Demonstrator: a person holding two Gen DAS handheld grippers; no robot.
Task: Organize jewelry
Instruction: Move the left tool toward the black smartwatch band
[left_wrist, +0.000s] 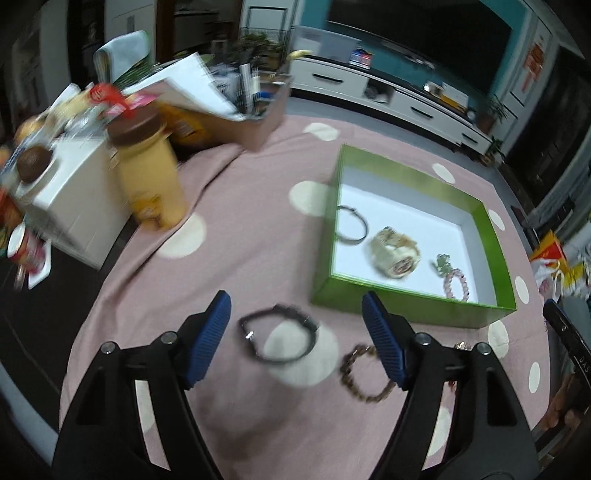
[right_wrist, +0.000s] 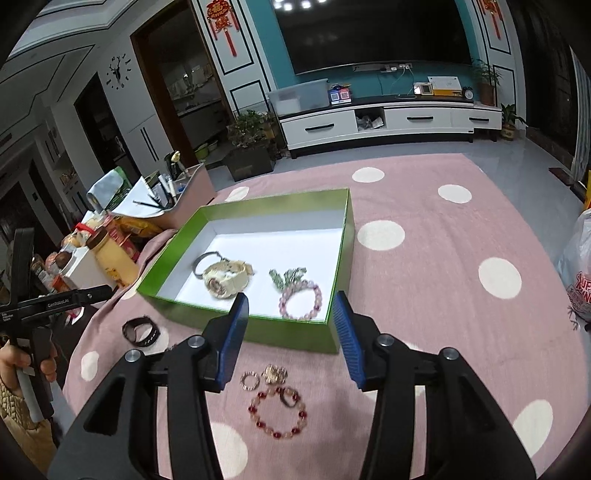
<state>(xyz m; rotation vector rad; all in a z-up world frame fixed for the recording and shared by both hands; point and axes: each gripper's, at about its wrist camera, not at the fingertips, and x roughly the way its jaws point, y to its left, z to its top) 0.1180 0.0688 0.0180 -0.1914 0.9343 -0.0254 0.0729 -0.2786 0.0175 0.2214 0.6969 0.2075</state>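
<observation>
A green box (left_wrist: 406, 304) with a white floor stands on the pink dotted cloth (left_wrist: 240, 240). In it lie a thin black bangle (left_wrist: 352, 223), a cream watch (left_wrist: 393, 251), a green piece (left_wrist: 441, 264) and a pink bead bracelet (left_wrist: 458, 284). My left gripper (left_wrist: 295, 306) is open above a black watch (left_wrist: 279, 334) on the cloth, with a brown bead bracelet (left_wrist: 364, 373) by its right finger. My right gripper (right_wrist: 291, 306) is open in front of the green box (right_wrist: 280, 328). Under it lie a red bead bracelet (right_wrist: 279, 415), a small ring (right_wrist: 249, 380) and a gold piece (right_wrist: 275, 373). Neither gripper holds anything.
A yellow jar (left_wrist: 151, 177), a white box (left_wrist: 74, 206) and a cardboard box of pens (left_wrist: 258, 125) crowd the cloth's left side. A plastic bag (right_wrist: 580, 273) sits at the right edge. A hand (right_wrist: 22, 365) grips the other gripper's handle at far left.
</observation>
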